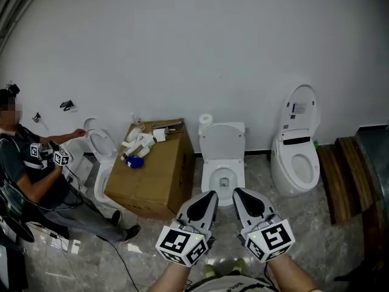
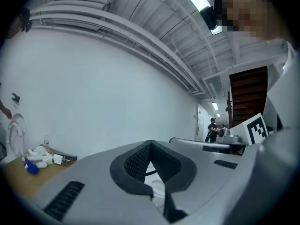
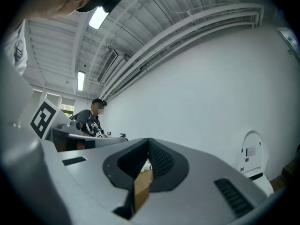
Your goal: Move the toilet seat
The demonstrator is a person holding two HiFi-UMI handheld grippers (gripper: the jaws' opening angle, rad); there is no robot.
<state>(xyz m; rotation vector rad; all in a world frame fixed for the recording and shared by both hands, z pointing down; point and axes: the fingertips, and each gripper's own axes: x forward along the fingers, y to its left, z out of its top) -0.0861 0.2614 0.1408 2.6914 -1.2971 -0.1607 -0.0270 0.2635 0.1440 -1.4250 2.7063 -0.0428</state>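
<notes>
Nothing of the job is done yet. You stand back from the middle toilet (image 1: 223,181), which sits on the floor against the far wall, between the cardboard box (image 1: 152,175) and a second toilet (image 1: 296,163) nearer the right-hand corner. The toilet seat (image 1: 222,141) looks tipped up against the tank, though you cannot tell whether ring and lid both stand there. The left gripper (image 1: 209,194) and right gripper (image 1: 238,191) hang side by side, level, aimed at that toilet and well apart from it. Each has its jaws pressed together at the tips, with nothing between them. By this reading the whole task is left: the approach, the contact with the seat and the swing.

The head view alone lays out the row: three toilets, the box with clutter on top, a paper roll (image 1: 206,120) on the tank, and a person (image 1: 36,175) seated at the left toilet. The two gripper views settle the closed jaws. The left gripper view adds ceiling lights, a dark staircase (image 2: 248,97) and a distant figure (image 2: 213,128) by a door. The right gripper view catches the seated person side-on and the second toilet's tall lid at its right edge.
</notes>
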